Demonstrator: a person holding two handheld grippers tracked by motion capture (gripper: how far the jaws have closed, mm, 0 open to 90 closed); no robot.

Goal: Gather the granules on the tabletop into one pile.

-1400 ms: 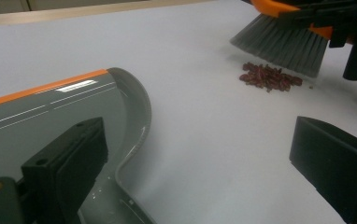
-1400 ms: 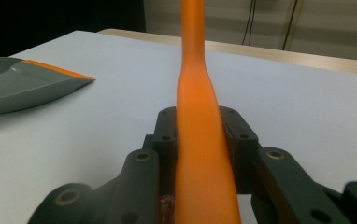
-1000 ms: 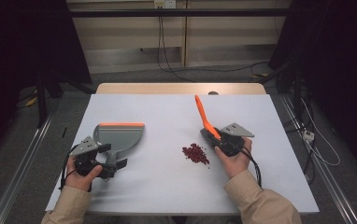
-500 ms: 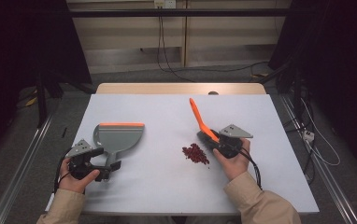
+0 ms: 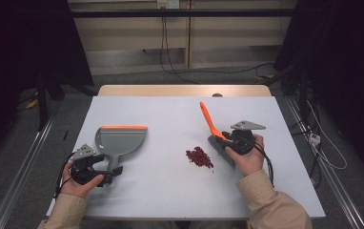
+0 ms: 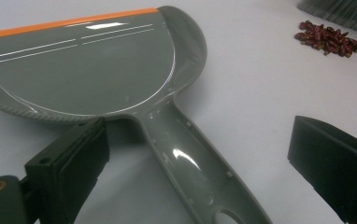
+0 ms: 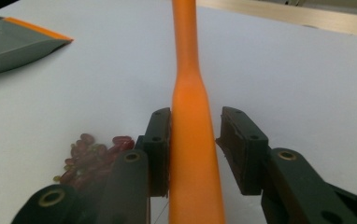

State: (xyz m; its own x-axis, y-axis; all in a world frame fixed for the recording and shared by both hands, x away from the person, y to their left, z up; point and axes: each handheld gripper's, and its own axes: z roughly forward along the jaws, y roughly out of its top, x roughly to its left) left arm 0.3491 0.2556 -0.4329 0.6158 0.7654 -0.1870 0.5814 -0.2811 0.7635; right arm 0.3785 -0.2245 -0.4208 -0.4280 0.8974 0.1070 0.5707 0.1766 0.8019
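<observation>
**Brush grip loosening, dustpan not yet taken**

The white worktop is mostly bare, with open room at six o'clock and toward the far edge at twelve. The grey dustpan lies flat at about nine o'clock from the bean pile, its orange lip facing twelve. The left tongs stand wide astride its handle, touching nothing. The brush sits at three o'clock of the pile, handle slanting up toward eleven. The right tongs have just been opening; one pad lies against the orange handle and the other stands off, so the hold looks slack. The red beans lie near the middle.

Judged step: getting both tools in hand before sweeping. Next, clamp the pan handle, re-seat the brush, and keep strokes short toward nine, well inside the worktop's edges.
</observation>
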